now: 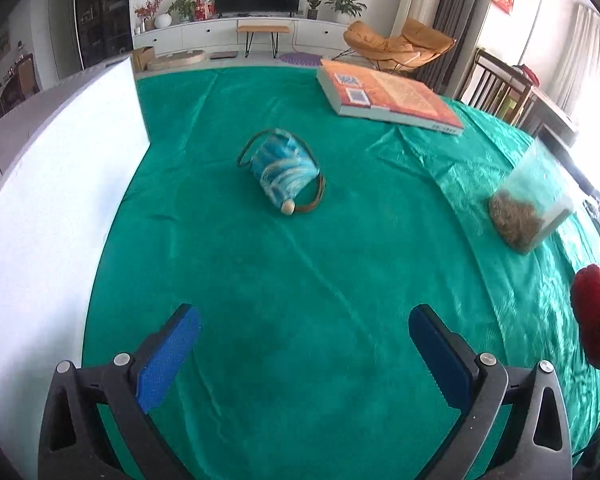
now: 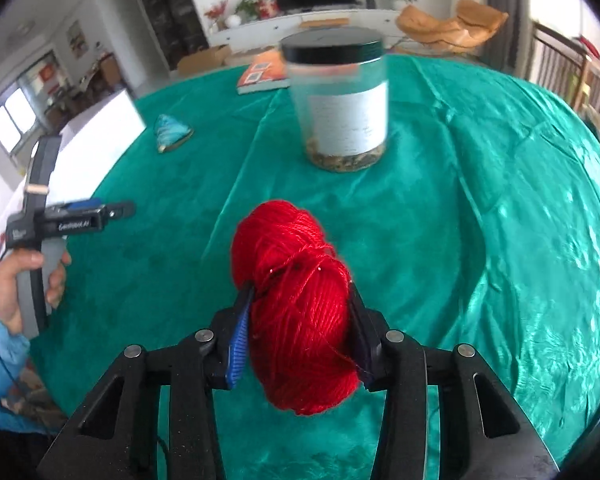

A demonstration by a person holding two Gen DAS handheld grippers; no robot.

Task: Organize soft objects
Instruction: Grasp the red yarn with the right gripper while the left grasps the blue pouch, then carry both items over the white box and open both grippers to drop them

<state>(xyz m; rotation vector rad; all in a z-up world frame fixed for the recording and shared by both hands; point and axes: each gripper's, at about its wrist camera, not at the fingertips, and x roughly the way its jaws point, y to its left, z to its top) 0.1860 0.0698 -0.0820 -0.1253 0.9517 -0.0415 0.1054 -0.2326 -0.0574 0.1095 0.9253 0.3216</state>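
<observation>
The right gripper [image 2: 300, 320] pinches the red yarn skein [image 2: 296, 312], long axis running forward between its fingers. The left gripper [image 1: 304, 344] fingers are spread, the blue pouch [image 1: 284, 172] well ahead, tip pointing back toward them.

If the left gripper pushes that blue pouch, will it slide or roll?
The blue pouch looks like soft cloth lying slumped, so it probably bunches and drags on the green tablecloth rather than rolling. Its cord loop may trail or snag.
</observation>
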